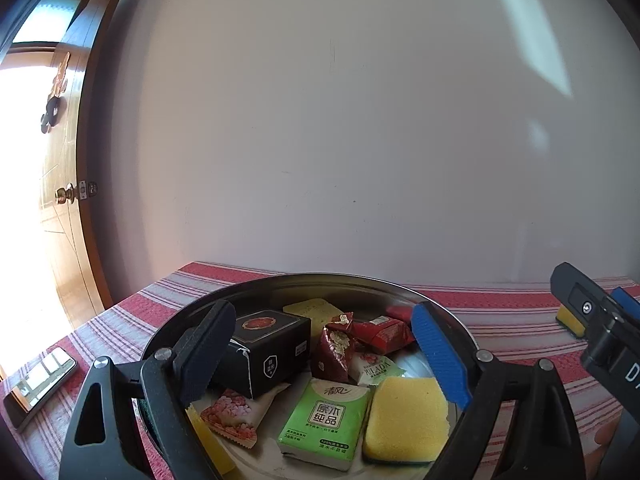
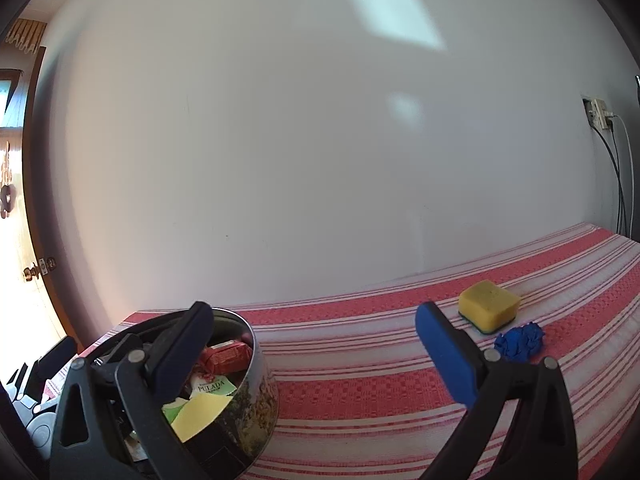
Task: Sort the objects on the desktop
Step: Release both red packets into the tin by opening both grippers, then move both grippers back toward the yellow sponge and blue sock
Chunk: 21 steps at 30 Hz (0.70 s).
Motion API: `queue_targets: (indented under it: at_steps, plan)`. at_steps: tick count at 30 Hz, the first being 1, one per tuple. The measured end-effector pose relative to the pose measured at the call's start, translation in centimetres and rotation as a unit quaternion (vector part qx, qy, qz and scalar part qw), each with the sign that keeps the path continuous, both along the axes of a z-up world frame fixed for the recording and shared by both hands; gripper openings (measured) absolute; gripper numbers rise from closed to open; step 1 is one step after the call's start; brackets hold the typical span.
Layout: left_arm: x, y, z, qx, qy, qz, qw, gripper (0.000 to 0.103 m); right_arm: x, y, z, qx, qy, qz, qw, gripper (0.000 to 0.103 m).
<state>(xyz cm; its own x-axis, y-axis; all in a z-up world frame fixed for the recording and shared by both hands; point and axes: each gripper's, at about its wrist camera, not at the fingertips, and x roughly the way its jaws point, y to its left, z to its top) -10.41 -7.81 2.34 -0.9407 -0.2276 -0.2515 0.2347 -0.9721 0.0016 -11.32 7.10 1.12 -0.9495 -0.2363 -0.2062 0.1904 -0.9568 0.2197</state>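
Observation:
A round metal tin (image 1: pixel 404 292) sits on the red striped cloth and holds a black box (image 1: pixel 272 344), a green tissue pack (image 1: pixel 326 420), a yellow sponge (image 1: pixel 404 416), red snack packets (image 1: pixel 380 332) and a pink packet (image 1: pixel 234 420). My left gripper (image 1: pixel 324 352) is open and empty above the tin. My right gripper (image 2: pixel 316 344) is open and empty over the cloth, right of the tin (image 2: pixel 256 392). Another yellow sponge (image 2: pixel 489 305) and a crumpled blue item (image 2: pixel 520 340) lie on the cloth to its right. That sponge also shows in the left wrist view (image 1: pixel 570 320).
A phone (image 1: pixel 38 384) lies on the cloth at the left edge. A white wall runs close behind the table. A wooden door (image 1: pixel 68 184) stands at the left. A wall socket with cables (image 2: pixel 600 116) is at the far right.

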Motion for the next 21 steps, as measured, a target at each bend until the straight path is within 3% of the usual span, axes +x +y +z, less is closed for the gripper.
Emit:
queue_targets:
  at_steps: [12,21]
  plan:
    - [0.3,1.3,-0.4,-0.009,-0.009,-0.004,0.9999,0.091,2.2,2.1,0.4,0.009,-0.012,-0.003,1.0,0.103]
    - [0.9,4.5,-0.4,-0.013,-0.012,-0.035,0.9992,0.091,3.2,5.0,0.3,0.023,-0.015,-0.022,0.999,0.103]
